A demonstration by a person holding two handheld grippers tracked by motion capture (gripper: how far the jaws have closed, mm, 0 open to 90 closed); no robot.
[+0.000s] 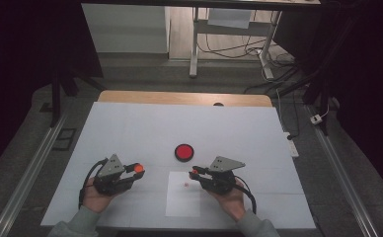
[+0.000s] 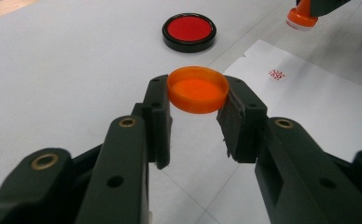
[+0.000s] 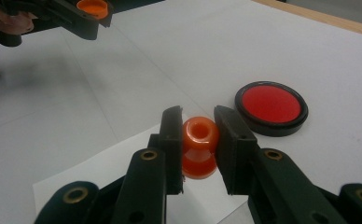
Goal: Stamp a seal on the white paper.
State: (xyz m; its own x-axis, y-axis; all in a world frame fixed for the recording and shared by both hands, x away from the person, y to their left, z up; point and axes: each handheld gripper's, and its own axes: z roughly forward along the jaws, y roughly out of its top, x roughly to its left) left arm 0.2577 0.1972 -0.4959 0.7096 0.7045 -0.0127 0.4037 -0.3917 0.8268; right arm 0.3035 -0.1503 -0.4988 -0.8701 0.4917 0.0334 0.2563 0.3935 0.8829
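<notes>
- The left tongs [image 1: 139, 170] hover over the left part of the white worktop [image 1: 130, 128], clenched on an orange cap [image 2: 198, 88], open side up; the pads press its rim from both sides.
- Between the two hands, a little farther off, the red ink pad [image 1: 184, 152] lies in its black case, uncovered.
- Just nearer than the pad lies a white sheet of paper [image 1: 183, 200]. A small red stamp mark [image 2: 276, 73] already sits on its upper half, so the stamping looks done.
- The right tongs [image 1: 195, 172] hang just above the sheet's top edge, close to the mark, clasping an orange stamp [image 3: 199, 147] by its body. The left gripper view shows its white face [image 2: 300, 24] turned down and clear of the paper.
- What seems left: bring cap and stamp together, press the cap over the face, and set the closed stamp down. The two are near each other but not touching.
</notes>
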